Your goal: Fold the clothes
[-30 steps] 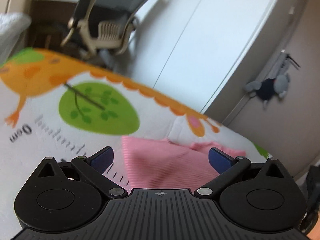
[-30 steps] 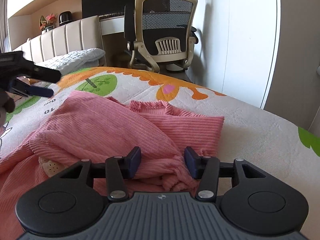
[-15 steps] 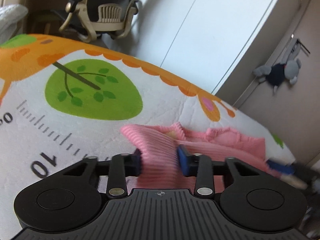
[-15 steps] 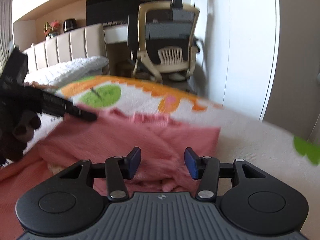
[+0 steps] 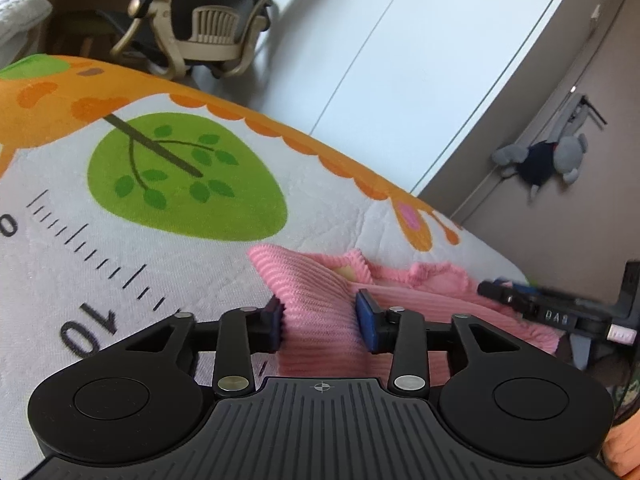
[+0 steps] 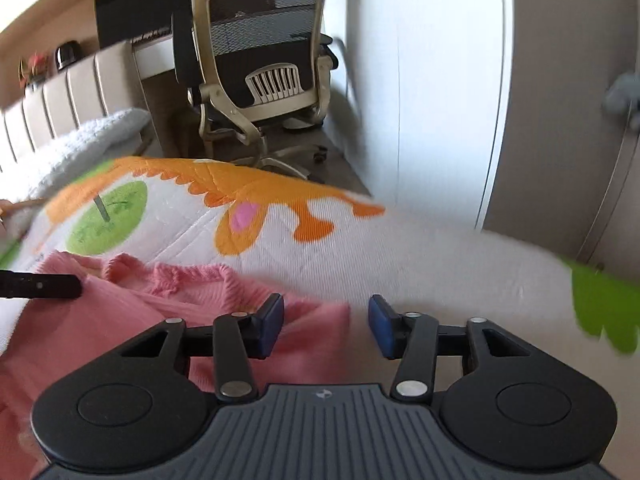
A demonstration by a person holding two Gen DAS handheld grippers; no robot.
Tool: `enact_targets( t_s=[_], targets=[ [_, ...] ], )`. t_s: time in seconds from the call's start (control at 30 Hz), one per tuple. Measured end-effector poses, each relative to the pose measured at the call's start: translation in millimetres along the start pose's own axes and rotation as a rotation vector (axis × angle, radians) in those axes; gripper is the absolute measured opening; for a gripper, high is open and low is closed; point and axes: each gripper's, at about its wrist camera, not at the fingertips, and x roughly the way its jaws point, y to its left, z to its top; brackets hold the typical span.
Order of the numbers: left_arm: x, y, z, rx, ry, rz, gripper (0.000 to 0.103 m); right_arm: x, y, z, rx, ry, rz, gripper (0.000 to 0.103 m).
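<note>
Two grippers are in play, and we start on the left. Our left gripper (image 5: 320, 314) sits low over the bed (image 5: 120, 264), its blue pads pinched onto a raised fold of the pink ribbed garment (image 5: 316, 292), which bulges up between them. That garment is the one piece of clothing we can see, lying on the printed blanket near the bed's far edge, its frilled collar (image 5: 436, 274) just beyond the grasp. On the blanket left of the pads runs a printed ruler scale, and we can read "10" (image 5: 86, 330) and a "0" further along. One green tree print (image 5: 184, 176) sits past it.

Across to the right: our right gripper (image 6: 326, 326) hovers at the garment's right-hand corner (image 6: 320, 320) with jaws apart, the left pad over pink cloth, the right pad over bare white blanket; nothing is held. In the left view that tool pokes in from the right edge, with blurred white lettering we cannot read for sure. One mesh office chair (image 6: 264, 52) stands beyond the bed, and one grey soft toy (image 5: 548, 160) hangs on the wall.
</note>
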Motion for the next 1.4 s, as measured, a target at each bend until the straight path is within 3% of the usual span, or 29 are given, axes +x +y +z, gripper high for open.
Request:
enact_targets(
  t_s=[0.03, 0.07, 0.1, 0.13, 0.2, 0.3, 0.4, 0.47, 0.57, 0.63, 0.67, 0.73, 0.77, 0.83, 0.9, 1.03, 1.13, 1.23, 1.4],
  targets=[
    [0.6, 0.2, 0.4, -0.002, -0.002, -0.003, 0.042, 1.8, 1.6, -0.3, -0.004, 0.007, 0.009, 0.015],
    [1.3, 0.3, 0.8, -0.004, -0.004, -0.006, 0.041, 3.6, 3.1, -0.5, -0.007, 0.014, 0.019, 0.009],
    [-5.9, -2.0, 1.8, 0.007, -0.015, -0.016, 0.024, 4.7, 4.7, -0.2, -0.009, 0.019, 0.026, 0.008],
    [-18.3, -6.0, 3.2, 0.027, -0.030, -0.030, 0.013, 0.5, 6.3, 3.1, -0.003, 0.011, 0.028, 0.007],
    [-43.2, -14.0, 6.0, 0.067, -0.062, -0.057, 0.010, -24.1, 10.5, 9.8, -0.014, -0.038, 0.057, 0.006],
    [-80.6, -26.1, 10.2, 0.128, -0.109, -0.099, 0.010, -95.8, 18.9, 7.4, -0.065, -0.137, 0.123, 0.006],
    [-136.4, -41.7, -10.4, 0.233, -0.148, -0.136, 0.010, -161.6, 30.8, -16.9, -0.131, -0.183, 0.180, 0.006],
    [-163.1, -50.7, -36.6, 0.306, -0.131, -0.146, 0.010, -189.7, 39.6, -44.9, -0.193, -0.161, 0.205, 0.006],
    [-188.1, -59.7, -78.4, 0.400, -0.045, -0.153, 0.022, -208.2, 49.1, -90.8, -0.286, -0.048, 0.222, 0.008],
    [-197.1, -63.3, -106.6, 0.454, 0.041, -0.155, 0.038, -205.1, 52.3, -117.7, -0.357, 0.078, 0.218, 0.010],
    [-200.9, -64.6, -119.3, 0.480, 0.083, -0.149, 0.040, -202.8, 52.5, -126.8, -0.392, 0.139, 0.223, 0.010],
    [-208.3, -64.2, -135.2, 0.508, 0.144, -0.145, 0.056, -209.4, 49.2, -137.2, -0.448, 0.192, 0.224, 0.018],
    [-213.2, -62.0, -137.7, 0.504, 0.154, -0.156, 0.062, -214.4, 46.3, -138.8, -0.464, 0.205, 0.228, 0.025],
    [-223.3, -54.3, -136.2, 0.469, 0.149, -0.191, 0.086, -227.2, 31.7, -129.6, -0.430, 0.185, 0.247, 0.040],
    [-228.6, -41.9, -126.2, 0.380, 0.120, -0.239, 0.094, -237.7, 13.9, -115.0, -0.329, 0.128, 0.263, 0.049],
    [-199.3, -10.5, -100.8, 0.073, 0.131, -0.289, 0.094, -236.5, -17.3, -101.2, -0.005, 0.039, 0.318, 0.062],
    [-161.1, -1.9, -93.6, -0.070, 0.199, -0.311, 0.094, -202.7, -22.0, -95.8, 0.166, 0.050, 0.372, 0.062],
    [-136.3, 0.8, -80.6, -0.105, 0.200, -0.309, 0.094, -160.3, -17.7, -92.5, 0.257, 0.094, 0.432, 0.062],
    [-98.7, 4.5, -57.0, -0.139, 0.185, -0.300, 0.096, -105.7, -1.2, -77.0, 0.256, 0.175, 0.493, 0.064]
  ],
)
